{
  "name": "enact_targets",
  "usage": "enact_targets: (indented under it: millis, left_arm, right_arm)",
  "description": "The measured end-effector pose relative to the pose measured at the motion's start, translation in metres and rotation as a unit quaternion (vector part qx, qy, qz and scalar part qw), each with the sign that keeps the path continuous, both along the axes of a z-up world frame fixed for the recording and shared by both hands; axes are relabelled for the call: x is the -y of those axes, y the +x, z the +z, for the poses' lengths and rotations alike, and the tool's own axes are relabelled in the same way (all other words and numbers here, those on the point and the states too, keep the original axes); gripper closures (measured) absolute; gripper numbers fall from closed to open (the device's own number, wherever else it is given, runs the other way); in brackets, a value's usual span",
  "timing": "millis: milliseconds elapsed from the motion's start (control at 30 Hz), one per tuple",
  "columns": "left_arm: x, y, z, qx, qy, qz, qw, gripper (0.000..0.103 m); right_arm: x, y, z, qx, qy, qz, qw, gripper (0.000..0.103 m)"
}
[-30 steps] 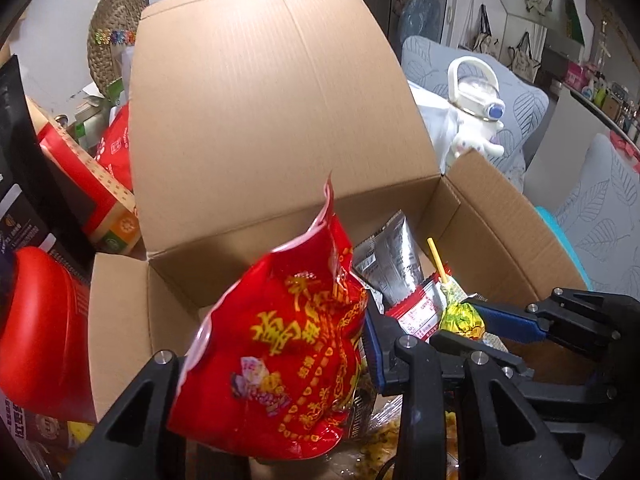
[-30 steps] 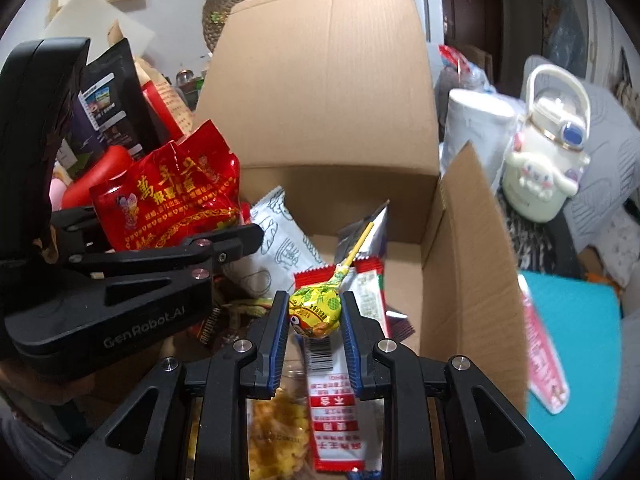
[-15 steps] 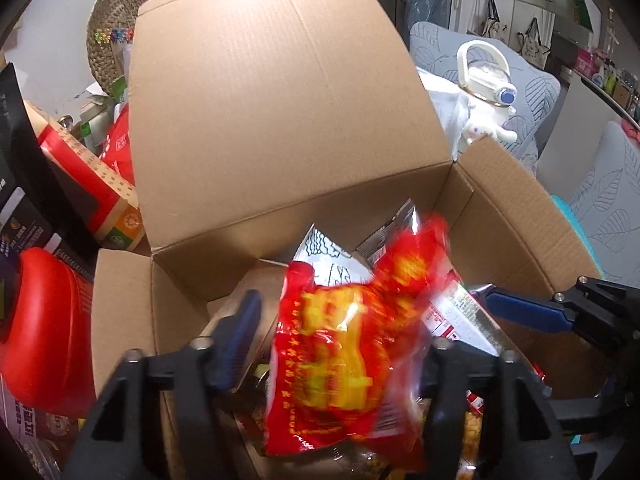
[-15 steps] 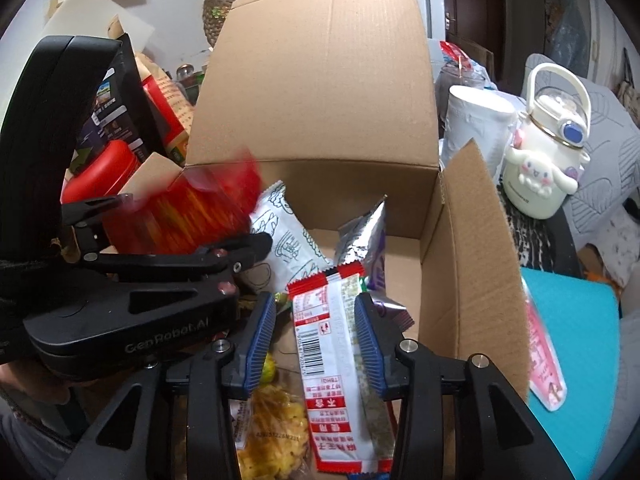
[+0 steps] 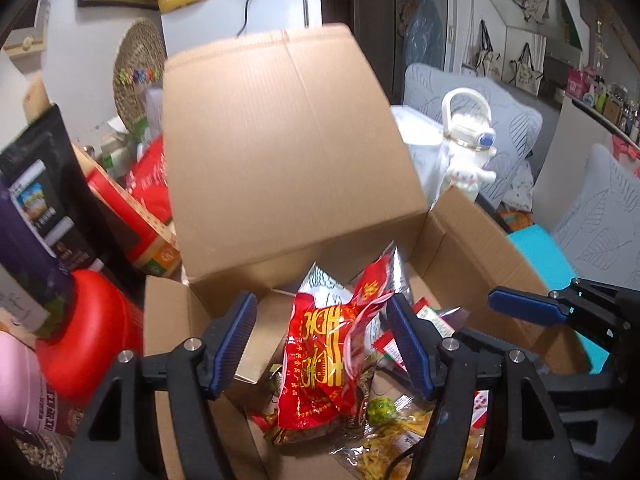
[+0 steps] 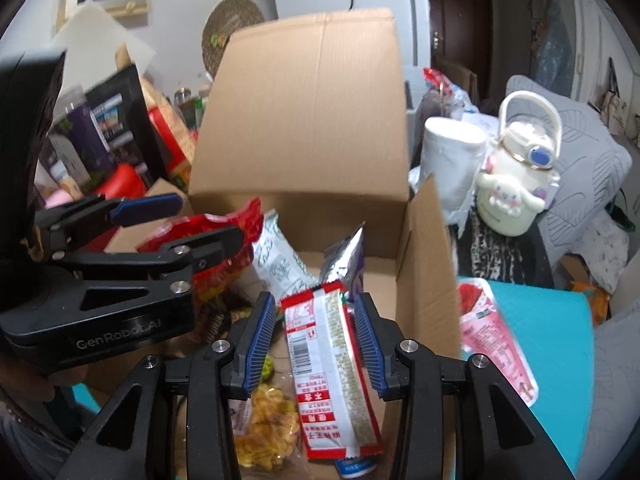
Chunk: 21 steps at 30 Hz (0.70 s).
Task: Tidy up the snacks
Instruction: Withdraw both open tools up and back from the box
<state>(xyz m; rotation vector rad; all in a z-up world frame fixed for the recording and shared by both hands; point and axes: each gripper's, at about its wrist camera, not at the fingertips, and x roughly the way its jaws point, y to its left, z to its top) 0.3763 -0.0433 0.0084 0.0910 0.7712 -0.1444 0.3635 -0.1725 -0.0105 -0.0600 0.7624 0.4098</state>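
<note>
Though partly buried, green lollipop (image 5: 380,410) blurred

Yellow snack bag (image 6: 266,416) cut off at 6 o'clock edge; lollipop (image 5: 380,410) half hidden under red packet (image 5: 320,364); packet print blurred.

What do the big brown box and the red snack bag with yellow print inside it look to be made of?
Big brown box: corrugated cardboard, matte; faint ribbing and a fold crease show on its raised flap.
Red snack bag with yellow print: thin plastic film, probably, glossy; it crumples and catches highlights.
</note>
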Motion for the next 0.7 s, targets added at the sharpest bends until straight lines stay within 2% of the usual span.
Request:
enact_targets:
  millis: [333,700]
  left_arm:
    - [0.001,-0.041,0.044,0.067,-0.002,0.003,0.9977,0.036]
    - [-0.008,-0.115,0.109,0.152,-0.011,0.003,0.9883,0.036]
  right_arm:
    - [0.005,-0.037,0.044,0.056,0.004,-0.010,0.998,0.062]
    - [0.002,-0.108,0.105,0.141,0.008,0.000,0.990,0.062]
